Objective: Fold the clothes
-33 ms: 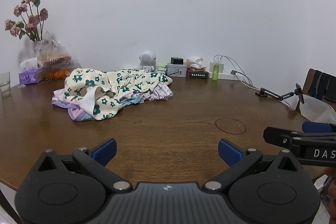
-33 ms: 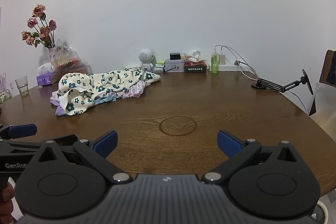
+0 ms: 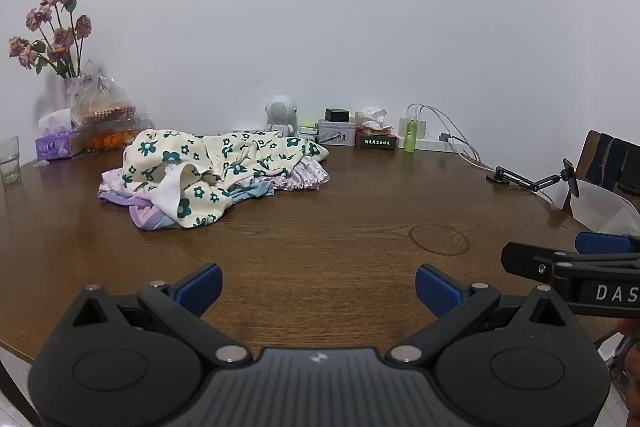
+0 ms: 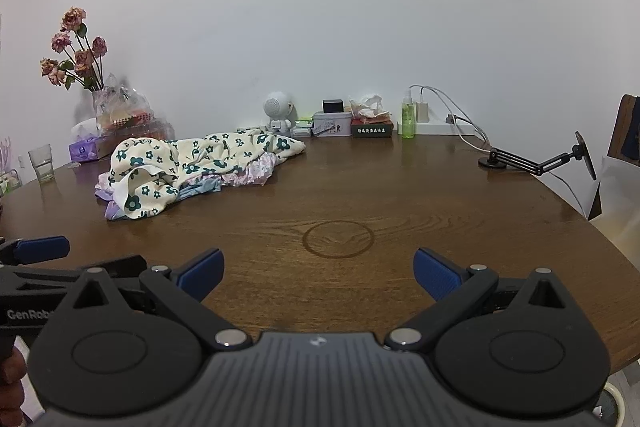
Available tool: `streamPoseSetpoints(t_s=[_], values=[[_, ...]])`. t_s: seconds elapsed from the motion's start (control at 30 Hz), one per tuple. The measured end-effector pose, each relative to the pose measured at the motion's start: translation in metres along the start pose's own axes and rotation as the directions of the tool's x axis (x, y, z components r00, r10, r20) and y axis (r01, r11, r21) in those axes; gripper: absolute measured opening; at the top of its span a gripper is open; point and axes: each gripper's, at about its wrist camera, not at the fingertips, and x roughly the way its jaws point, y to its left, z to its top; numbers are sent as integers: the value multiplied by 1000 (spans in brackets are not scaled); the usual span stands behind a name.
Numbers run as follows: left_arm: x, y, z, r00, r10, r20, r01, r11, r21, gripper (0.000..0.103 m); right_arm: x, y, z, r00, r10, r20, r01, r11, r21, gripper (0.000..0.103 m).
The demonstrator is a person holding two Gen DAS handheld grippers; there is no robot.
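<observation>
Nothing is moving since the earlier frame: left gripper (image 3: 318, 285) and right gripper (image 4: 318, 273) are both hanging over the near edge of the table (image 4: 400, 195), blue pads spread wide with nothing between them. Folding is not started yet by the look of it: the clothes pile (image 3: 212, 175), floral cream piece on top of lilac and pink ones, is lying crumpled well ahead and left of both grippers, so every garment is left to do. Round dark wood top is sitting against a plain white wall, with flowers (image 3: 52, 27), tissue box (image 3: 54, 145) and small clutter along the far edge.
</observation>
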Motion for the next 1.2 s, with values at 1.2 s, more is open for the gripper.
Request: streamPoseSetpoints(t_s=[1.2], values=[[10, 12, -8, 999, 10, -46, -11, 1000, -11, 103, 10, 3, -10, 998, 47, -48, -47, 999, 6, 103]])
